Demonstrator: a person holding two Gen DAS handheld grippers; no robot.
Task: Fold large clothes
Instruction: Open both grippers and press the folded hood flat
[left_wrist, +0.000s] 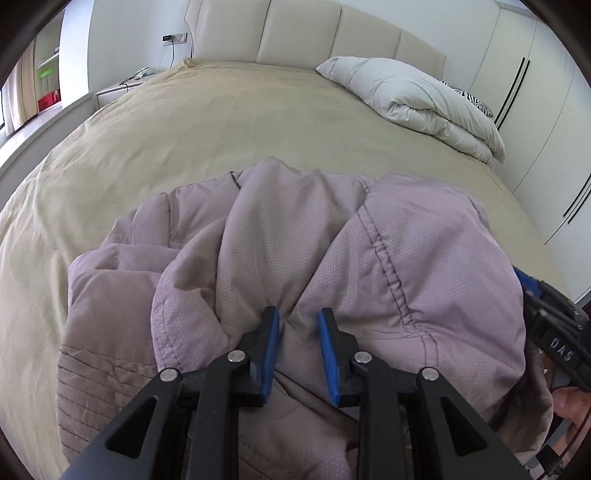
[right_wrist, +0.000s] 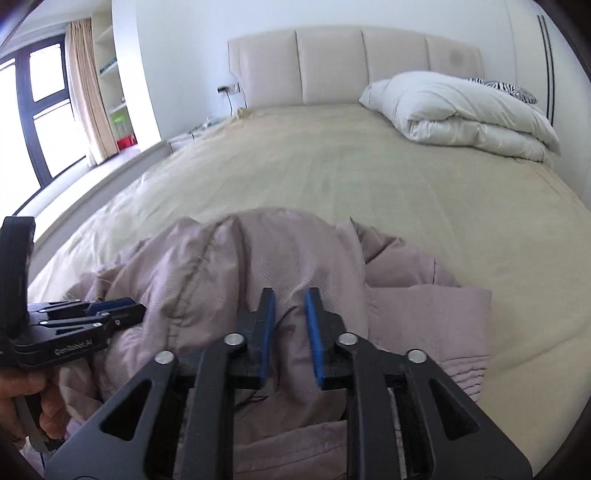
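A large mauve padded jacket (left_wrist: 280, 236) lies bunched at the near edge of the bed; it also shows in the right wrist view (right_wrist: 295, 258). My left gripper (left_wrist: 298, 314) has its blue-padded jaws partly closed with a fold of the jacket bunched between them. My right gripper (right_wrist: 290, 295) likewise pinches a raised fold of the jacket between its pads. The right gripper shows at the right edge of the left wrist view (left_wrist: 554, 317). The left gripper shows at the left in the right wrist view (right_wrist: 122, 310), its tips at the cloth.
The bed (left_wrist: 221, 122) has a tan sheet and a cream padded headboard (right_wrist: 354, 62). A folded white duvet (left_wrist: 417, 99) lies at the far right, also in the right wrist view (right_wrist: 465, 110). A nightstand (left_wrist: 122, 88) and window ledge are on the left. White wardrobes (left_wrist: 535, 122) stand on the right.
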